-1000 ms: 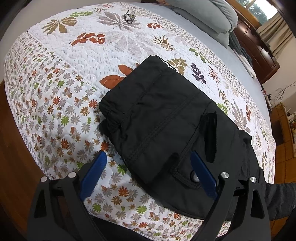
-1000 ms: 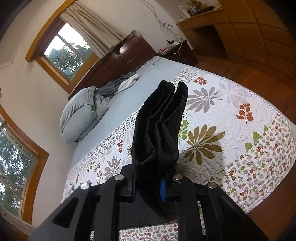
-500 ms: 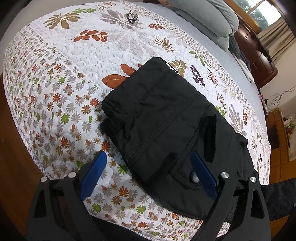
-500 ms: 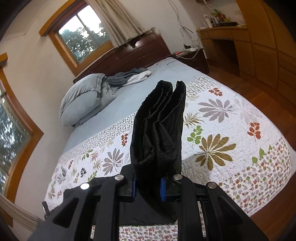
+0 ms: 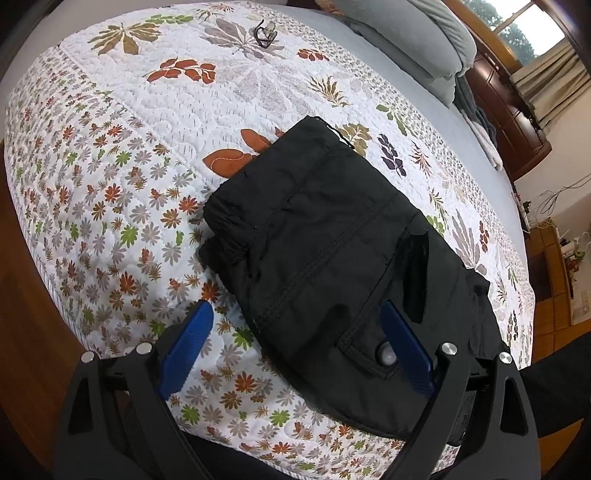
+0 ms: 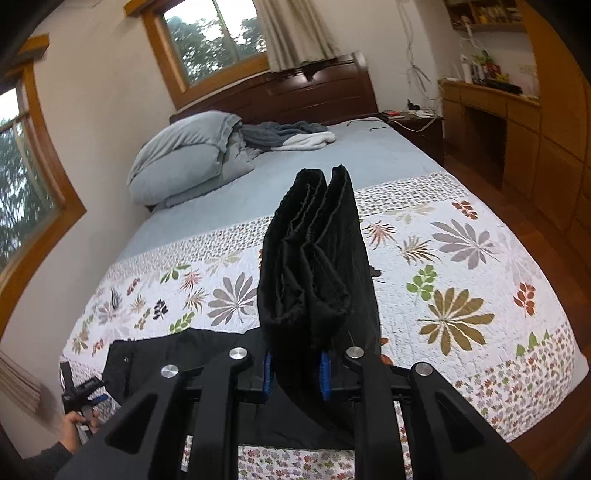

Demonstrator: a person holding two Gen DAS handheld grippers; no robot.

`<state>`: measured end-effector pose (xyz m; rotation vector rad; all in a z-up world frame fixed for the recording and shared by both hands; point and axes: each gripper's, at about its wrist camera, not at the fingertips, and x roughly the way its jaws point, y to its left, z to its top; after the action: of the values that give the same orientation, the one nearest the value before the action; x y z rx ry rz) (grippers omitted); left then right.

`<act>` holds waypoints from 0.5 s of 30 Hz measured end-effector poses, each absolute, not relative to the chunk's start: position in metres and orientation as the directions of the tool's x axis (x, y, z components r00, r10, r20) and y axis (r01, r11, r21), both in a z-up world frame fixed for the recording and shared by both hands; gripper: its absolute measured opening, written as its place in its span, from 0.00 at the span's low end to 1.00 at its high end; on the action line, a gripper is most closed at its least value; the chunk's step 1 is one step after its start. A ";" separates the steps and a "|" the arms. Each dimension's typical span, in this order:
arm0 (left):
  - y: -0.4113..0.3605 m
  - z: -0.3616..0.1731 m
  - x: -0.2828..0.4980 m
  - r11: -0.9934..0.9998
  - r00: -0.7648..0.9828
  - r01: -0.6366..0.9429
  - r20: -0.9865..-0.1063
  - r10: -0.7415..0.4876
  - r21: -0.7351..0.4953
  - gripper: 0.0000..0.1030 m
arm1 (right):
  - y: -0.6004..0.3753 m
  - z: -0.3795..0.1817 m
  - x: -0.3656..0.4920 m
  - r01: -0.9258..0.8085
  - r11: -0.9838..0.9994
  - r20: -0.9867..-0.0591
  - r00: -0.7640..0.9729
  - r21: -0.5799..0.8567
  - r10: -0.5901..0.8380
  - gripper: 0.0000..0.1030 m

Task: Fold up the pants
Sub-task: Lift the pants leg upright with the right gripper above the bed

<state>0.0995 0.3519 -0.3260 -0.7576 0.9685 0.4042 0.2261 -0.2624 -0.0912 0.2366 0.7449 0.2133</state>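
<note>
Black pants (image 5: 325,251) lie partly folded on the floral quilt (image 5: 147,155) near the bed's foot edge. My left gripper (image 5: 295,339) is open and hovers over the pants' near end, by a pocket flap with a snap button (image 5: 386,356). Its right finger is over the cloth. My right gripper (image 6: 295,369) is shut on the stacked leg ends of the pants (image 6: 314,266) and holds them raised above the quilt (image 6: 461,288). The rest of the pants (image 6: 177,354) lies flat at lower left.
Grey pillows (image 6: 184,162) and a crumpled blanket (image 6: 288,136) lie at the head of the bed. Eyeglasses (image 5: 264,31) rest on the far quilt. A wooden desk (image 6: 517,122) and nightstand (image 6: 417,125) stand to the right. Wood floor surrounds the bed.
My right gripper has swung with the bunched pants legs, turning its view toward the headboard. My left gripper has drifted slightly and stays open.
</note>
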 end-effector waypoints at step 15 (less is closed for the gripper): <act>0.354 -0.328 0.102 0.683 0.518 -0.618 -0.855 -0.019 -0.390 0.89 | -0.178 -0.115 0.237 -0.235 0.956 -0.720 0.632 0.174 0.286 0.18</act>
<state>0.1023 0.3536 -0.3280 -0.7543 0.9737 0.4033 0.2374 -0.1781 -0.1149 0.0662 0.8346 0.2981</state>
